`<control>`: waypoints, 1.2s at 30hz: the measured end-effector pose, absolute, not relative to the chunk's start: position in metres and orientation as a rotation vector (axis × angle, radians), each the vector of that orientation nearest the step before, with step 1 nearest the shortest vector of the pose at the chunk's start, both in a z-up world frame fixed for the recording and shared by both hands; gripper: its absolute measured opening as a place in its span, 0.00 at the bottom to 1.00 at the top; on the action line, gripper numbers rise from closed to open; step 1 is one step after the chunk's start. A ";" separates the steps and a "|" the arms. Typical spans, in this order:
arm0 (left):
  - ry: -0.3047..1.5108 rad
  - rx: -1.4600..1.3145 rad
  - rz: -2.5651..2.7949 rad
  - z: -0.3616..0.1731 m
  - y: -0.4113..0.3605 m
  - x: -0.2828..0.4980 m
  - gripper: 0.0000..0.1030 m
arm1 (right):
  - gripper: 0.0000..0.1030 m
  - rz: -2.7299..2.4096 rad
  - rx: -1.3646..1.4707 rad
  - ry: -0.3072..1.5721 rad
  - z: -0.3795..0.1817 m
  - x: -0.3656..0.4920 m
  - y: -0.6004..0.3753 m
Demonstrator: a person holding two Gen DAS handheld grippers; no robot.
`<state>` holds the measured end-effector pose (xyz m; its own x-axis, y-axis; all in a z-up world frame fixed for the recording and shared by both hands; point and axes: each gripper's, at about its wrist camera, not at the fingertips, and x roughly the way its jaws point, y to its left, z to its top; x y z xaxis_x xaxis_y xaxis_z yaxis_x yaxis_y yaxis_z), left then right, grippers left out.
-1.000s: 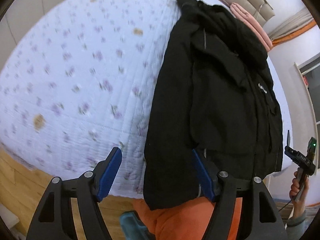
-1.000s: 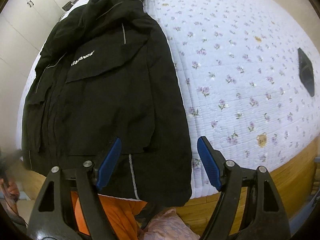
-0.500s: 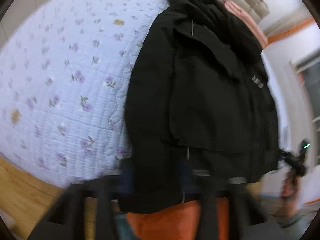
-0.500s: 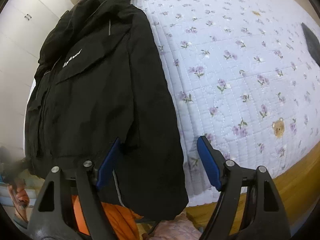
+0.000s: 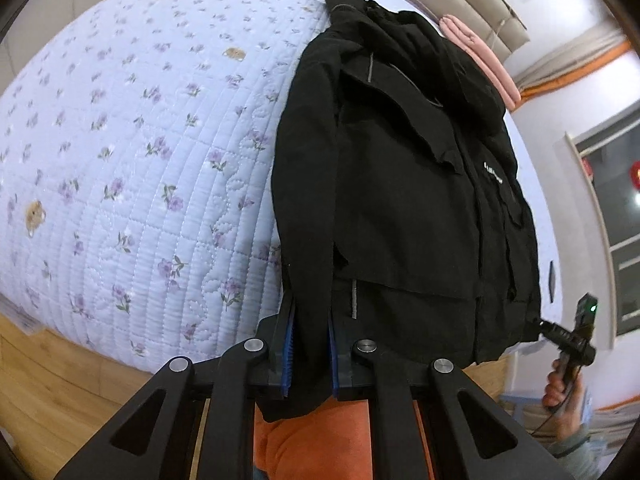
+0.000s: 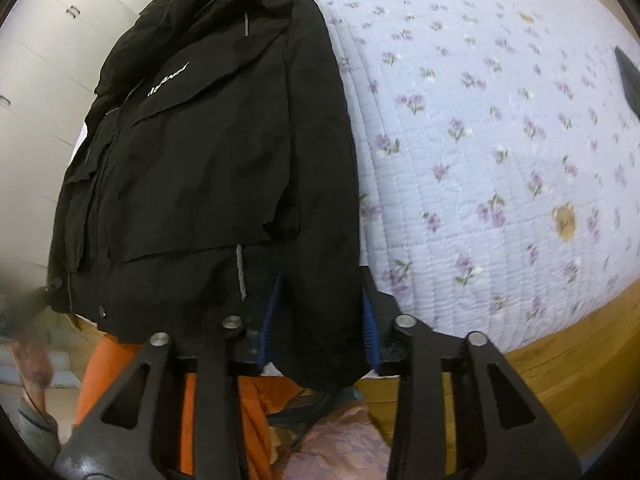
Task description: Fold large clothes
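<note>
A wide bed (image 5: 132, 168) filled the room, covered in a pale lilac quilt (image 6: 500, 152) printed with small purple flowers, its wooden frame (image 6: 568, 364) showing along the near edge. On the bed lay a black jacket (image 5: 404, 184), spread lengthwise with its collar toward the far end and its hem hanging just over the near edge. In the left wrist view the quilt stretched away to the left of the jacket, and a pink folded cloth (image 5: 480, 60) sat beyond the jacket's collar, by the headboard.

The left claw (image 5: 310, 344) was closed on the jacket's hem, a strip of black fabric pinched between its blue pads (image 5: 289, 340). To the right of the jacket, the right claw (image 5: 560, 334) appeared at the garment's other bottom corner, held in a hand (image 5: 560, 392).

From the right wrist view, the right claw (image 6: 318, 332) had the jacket's hem (image 6: 320, 312) between its blue pads (image 6: 370, 332); the fabric filled the gap between them. The white lettering (image 6: 168, 80) on the jacket's chest showed to the left of the collar seam, and white cabinet doors (image 6: 52, 40) stood beyond the jacket.
</note>
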<state>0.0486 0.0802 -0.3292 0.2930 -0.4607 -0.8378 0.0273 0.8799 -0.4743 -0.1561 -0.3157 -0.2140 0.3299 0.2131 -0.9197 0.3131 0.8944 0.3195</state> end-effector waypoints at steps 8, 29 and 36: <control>1.278 -0.398 -0.320 -0.334 0.085 0.034 0.49 | 0.53 -0.076 0.444 1.274 -0.214 -0.153 -0.303; 1.109 -0.412 -0.299 -0.250 0.079 0.050 0.10 | 0.07 -0.060 0.406 1.116 -0.133 -0.153 -0.305; 1.153 -0.369 -0.307 -0.263 0.063 0.061 0.10 | 0.08 -0.042 0.433 1.202 -0.173 -0.140 -0.299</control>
<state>0.0609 0.0633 -0.2626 0.3756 -0.4197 -0.8263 0.0465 0.8990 -0.4355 -0.1399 -0.2992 -0.1733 0.3696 0.1956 -0.9084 0.2581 0.9175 0.3025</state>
